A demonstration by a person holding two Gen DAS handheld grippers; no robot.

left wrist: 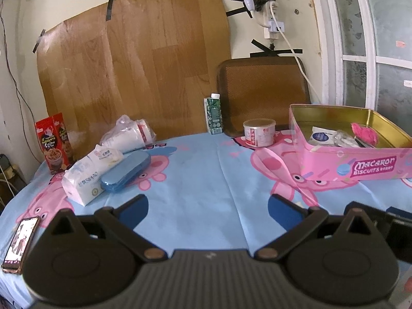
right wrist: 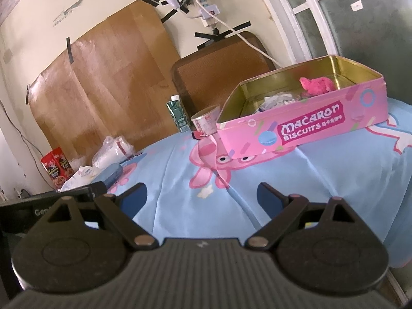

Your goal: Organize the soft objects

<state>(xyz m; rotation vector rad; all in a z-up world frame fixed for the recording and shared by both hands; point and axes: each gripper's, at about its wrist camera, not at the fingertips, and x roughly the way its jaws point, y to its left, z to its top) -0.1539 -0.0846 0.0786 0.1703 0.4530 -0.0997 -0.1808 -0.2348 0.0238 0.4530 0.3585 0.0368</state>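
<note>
A pink Macaron Biscuits tin (left wrist: 360, 164) (right wrist: 311, 126) stands open on the blue cartoon cloth, at the right. Inside it lie a fuzzy pink item (left wrist: 364, 131) (right wrist: 318, 85) and some white packets (left wrist: 323, 136) (right wrist: 276, 100). At the left lie a white tissue pack (left wrist: 87, 177) (right wrist: 79, 177), a blue case (left wrist: 126, 172) (right wrist: 112, 173) and a clear bag of white rolls (left wrist: 128, 135) (right wrist: 113, 152). My left gripper (left wrist: 208, 209) hovers open over the cloth's middle, holding nothing. My right gripper (right wrist: 202, 197) is open too, short of the tin.
A small round tub (left wrist: 259, 131) (right wrist: 206, 123) and a green carton (left wrist: 213, 113) (right wrist: 177, 114) stand at the back. Red snack boxes (left wrist: 55, 143) (right wrist: 58, 167) sit far left, a phone (left wrist: 19, 244) lies at the near left edge. A wooden board leans on the wall behind.
</note>
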